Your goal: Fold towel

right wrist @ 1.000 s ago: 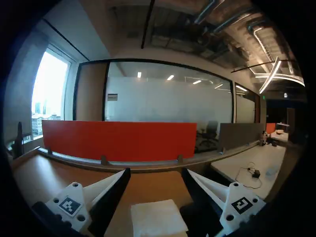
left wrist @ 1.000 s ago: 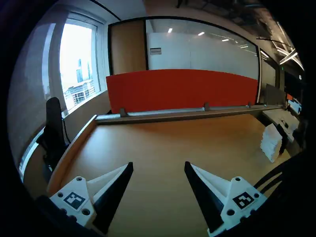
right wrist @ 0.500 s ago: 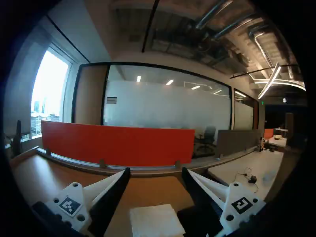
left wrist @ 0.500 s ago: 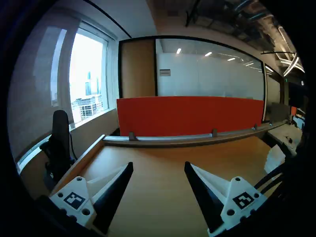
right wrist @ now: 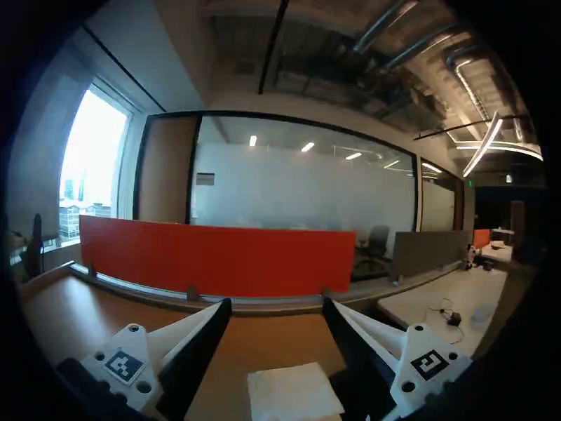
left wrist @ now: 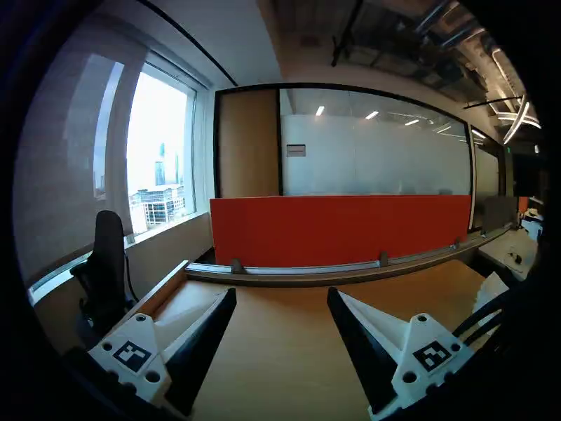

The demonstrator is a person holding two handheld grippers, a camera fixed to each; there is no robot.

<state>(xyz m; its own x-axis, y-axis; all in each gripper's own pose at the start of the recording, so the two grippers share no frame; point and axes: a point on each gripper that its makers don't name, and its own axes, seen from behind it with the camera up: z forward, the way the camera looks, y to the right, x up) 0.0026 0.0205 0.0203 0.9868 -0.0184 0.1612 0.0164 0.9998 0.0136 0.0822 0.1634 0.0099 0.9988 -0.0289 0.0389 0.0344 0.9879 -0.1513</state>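
Observation:
A folded white towel lies flat on the wooden desk just below and ahead of my right gripper, whose fingers stand open with nothing between them. In the left gripper view a white corner of the towel shows at the far right edge of the desk. My left gripper is open above bare desk wood and holds nothing.
A red divider panel on a metal rail closes off the back of the desk. A black office chair stands at the left by the window. A second, white desk with a cable lies to the right.
Both gripper views have tilted upward, showing more ceiling and less desk. The towel has slid toward the right edge in the left gripper view and slightly right in the right gripper view.

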